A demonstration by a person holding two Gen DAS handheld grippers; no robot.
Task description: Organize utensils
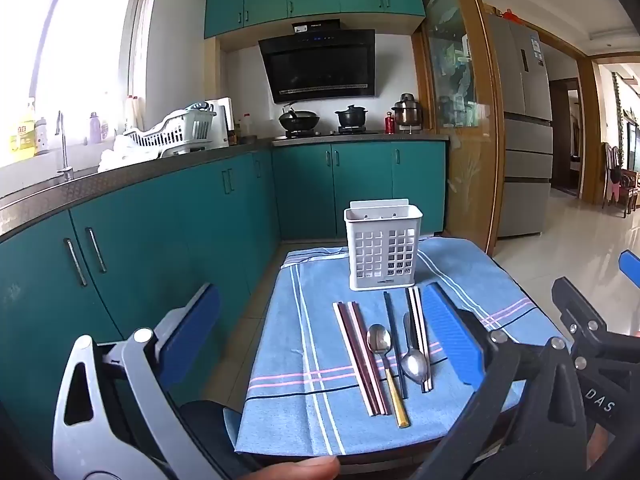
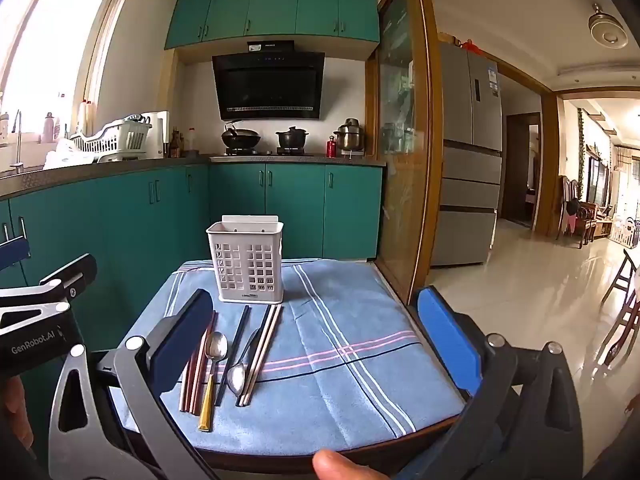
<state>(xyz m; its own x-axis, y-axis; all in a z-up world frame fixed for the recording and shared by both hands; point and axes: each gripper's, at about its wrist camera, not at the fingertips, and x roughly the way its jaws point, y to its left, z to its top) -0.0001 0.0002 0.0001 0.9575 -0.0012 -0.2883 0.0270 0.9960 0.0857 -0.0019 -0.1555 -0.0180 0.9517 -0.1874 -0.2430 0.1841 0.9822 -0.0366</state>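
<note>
- Blue checked cloth (image 1: 472, 276) covers a small table in a teal kitchen; the utensils lie on it in a loose row, all pointing toward a white slotted holder (image 1: 383, 248) that stands upright at the cloth's far end.
- From the left in the left wrist view: a bundle of brown and pale chopsticks (image 1: 360, 356), a gold-handled spoon (image 1: 386, 364) with its bowl toward the holder, a single dark chopstick (image 1: 394, 344), a smaller steel spoon (image 1: 414, 364) with its bowl toward the near edge, and a pair of pale and dark chopsticks (image 1: 418, 332).
- The smaller spoon lies against the pale pair and partly over it; the dark chopstick runs between the two spoons.
- The holder's near wall is just beyond the chopstick tips; whether anything is inside it cannot be told.
- Left gripper (image 1: 320, 344) hovers at the near edge of the table, its blue-padded jaws spread wide with the whole row of utensils seen between them, gripping nothing.
- Right gripper (image 2: 316, 344) hovers beside it, jaws equally wide apart and bare; its left pad hides part of the brown chopstick bundle in the right wrist view.
- The two grippers sit close together, each showing at the edge of the other's view.
- Teal cabinets (image 1: 160, 240) run along the left, well apart from the table; a wok (image 1: 299, 120) and a black pot (image 1: 351, 116) sit on the stove behind, and a grey fridge (image 1: 520, 132) stands to the right past a glass sliding door.
</note>
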